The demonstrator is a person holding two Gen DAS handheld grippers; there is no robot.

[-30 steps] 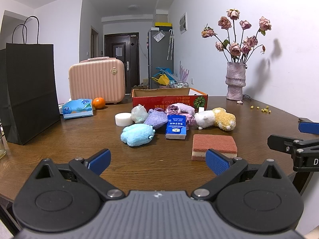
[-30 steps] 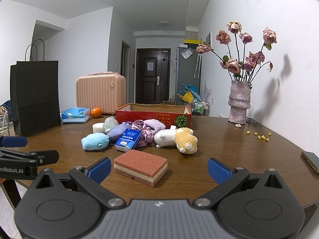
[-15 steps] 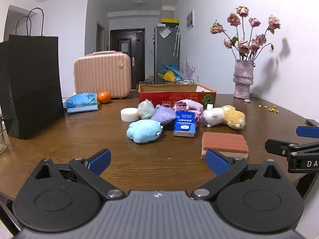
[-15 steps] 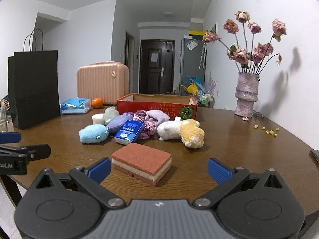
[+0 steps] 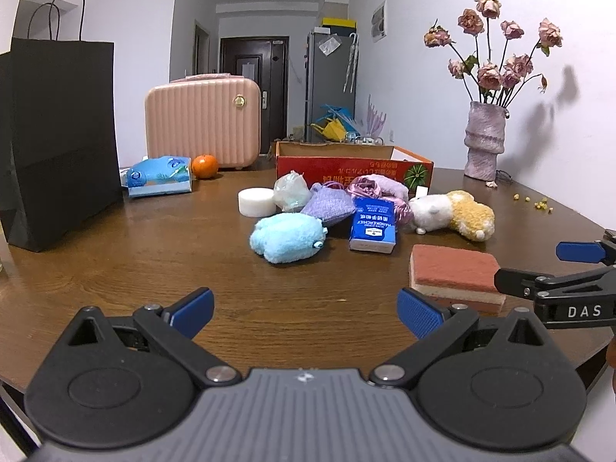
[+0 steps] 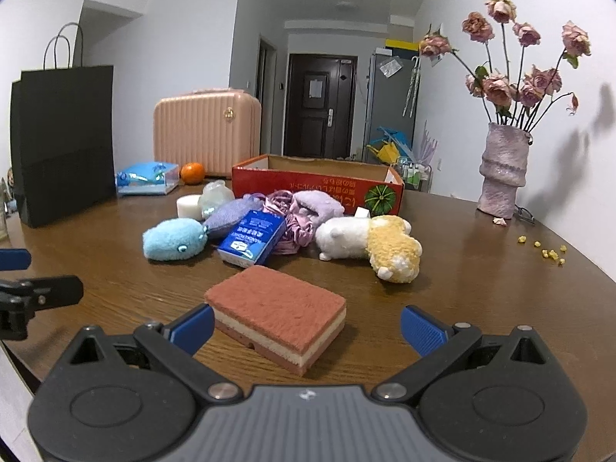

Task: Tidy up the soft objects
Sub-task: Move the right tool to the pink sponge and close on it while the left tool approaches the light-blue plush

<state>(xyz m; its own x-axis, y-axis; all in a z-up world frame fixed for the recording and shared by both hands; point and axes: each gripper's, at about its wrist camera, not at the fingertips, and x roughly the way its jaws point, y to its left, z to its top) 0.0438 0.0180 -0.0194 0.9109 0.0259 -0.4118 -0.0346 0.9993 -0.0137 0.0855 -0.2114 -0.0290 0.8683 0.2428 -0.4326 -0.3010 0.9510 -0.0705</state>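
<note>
A pile of soft things lies on the brown table (image 5: 154,254) in front of a red cardboard box (image 5: 352,163): a blue plush (image 5: 287,236), a white and yellow plush (image 5: 450,213), a purple pouch (image 5: 331,208), pink-purple cloth (image 5: 379,188) and a blue tissue pack (image 5: 372,224). A red sponge (image 6: 279,312) lies nearest, just in front of my open, empty right gripper (image 6: 306,325), partly between its fingers. My left gripper (image 5: 306,310) is open and empty, above the table short of the blue plush. The sponge also shows in the left wrist view (image 5: 454,275).
A black paper bag (image 5: 57,134) stands at the left. A pink case (image 5: 204,117), a blue tissue packet (image 5: 159,175) and an orange (image 5: 205,165) sit at the back left. A white roll (image 5: 255,201) lies by the pile. A vase of dried roses (image 5: 485,140) stands at the back right.
Both grippers have moved forward toward the pile. The sponge now sits close between the right gripper's fingers. Both stay open.
</note>
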